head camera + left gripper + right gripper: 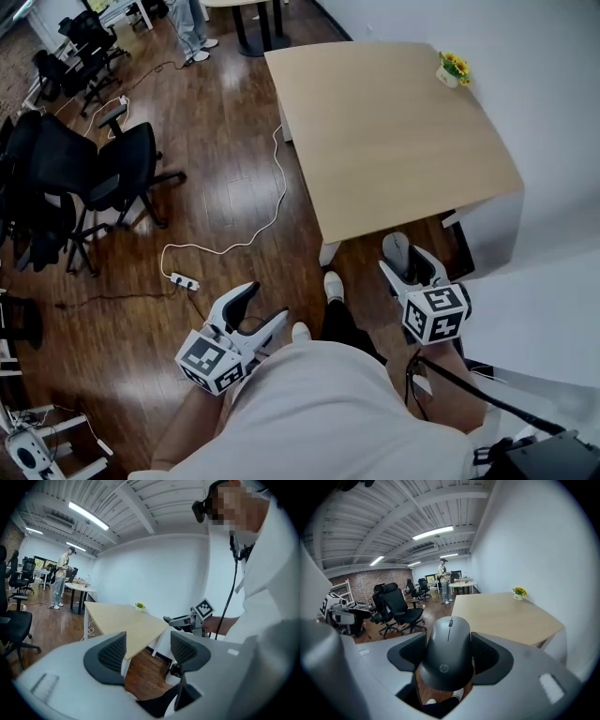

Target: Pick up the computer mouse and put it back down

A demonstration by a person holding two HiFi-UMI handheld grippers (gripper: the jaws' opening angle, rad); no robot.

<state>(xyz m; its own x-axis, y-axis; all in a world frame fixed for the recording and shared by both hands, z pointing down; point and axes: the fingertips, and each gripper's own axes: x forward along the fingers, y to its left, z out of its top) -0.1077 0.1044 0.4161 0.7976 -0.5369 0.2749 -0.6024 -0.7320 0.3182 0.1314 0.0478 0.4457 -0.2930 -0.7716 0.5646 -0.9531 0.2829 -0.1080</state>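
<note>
A dark grey computer mouse [449,653] sits clamped between the pads of my right gripper [449,654], its scroll wheel pointing away. In the head view the mouse [397,248] pokes out of the right gripper [411,264], held in the air just short of the near edge of the light wooden table [384,131]. My left gripper [255,309] hangs open over the floor at lower left, nothing between its fingers [108,654]. From the left gripper view the right gripper [180,620] shows to the right of the table [126,623].
A small pot of yellow flowers [453,68] stands at the table's far right corner. Black office chairs [103,173] crowd the left. A white cable and power strip [183,279] lie on the wooden floor. A person [444,581] stands far back by another table.
</note>
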